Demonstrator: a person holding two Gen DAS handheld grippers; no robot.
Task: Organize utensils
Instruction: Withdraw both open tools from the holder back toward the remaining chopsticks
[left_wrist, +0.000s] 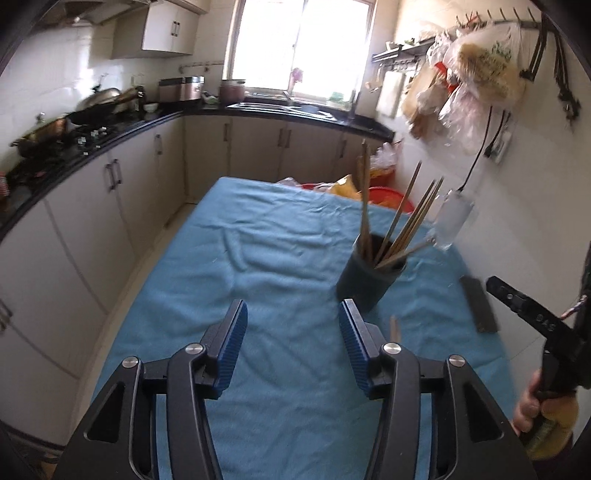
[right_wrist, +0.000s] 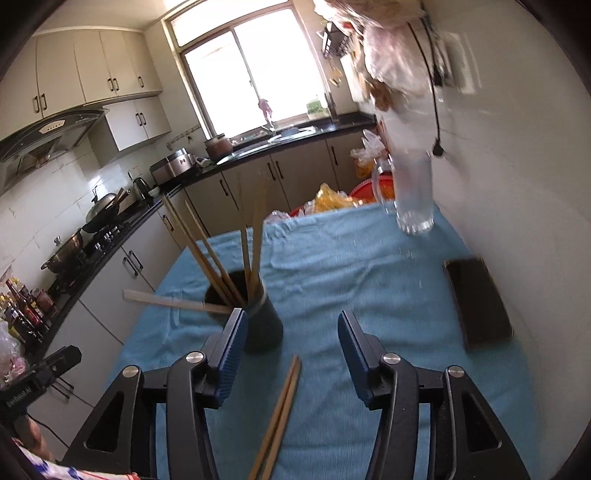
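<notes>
Left gripper (left_wrist: 291, 332) jaws spread wide, nothing between them, above tabletop with blue cloth (left_wrist: 258, 258). Dark holder cup (left_wrist: 369, 280) upright ahead-right, wooden chopsticks (left_wrist: 402, 221) fanned out inside. Loose chopstick pair (left_wrist: 394, 328) just beside right jaw. Glass pitcher (left_wrist: 452, 221) and dark flat box (left_wrist: 479, 304) near the wall.

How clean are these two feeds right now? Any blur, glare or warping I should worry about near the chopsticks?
Left wrist view: the window is blown out, the holder and its chopsticks slightly smeared, and fisheye bends the counter. Right wrist view: the glass bottle and dark box are motion-blurred, while the loose chopsticks on the cloth between the open right gripper read softly but usably.
</notes>
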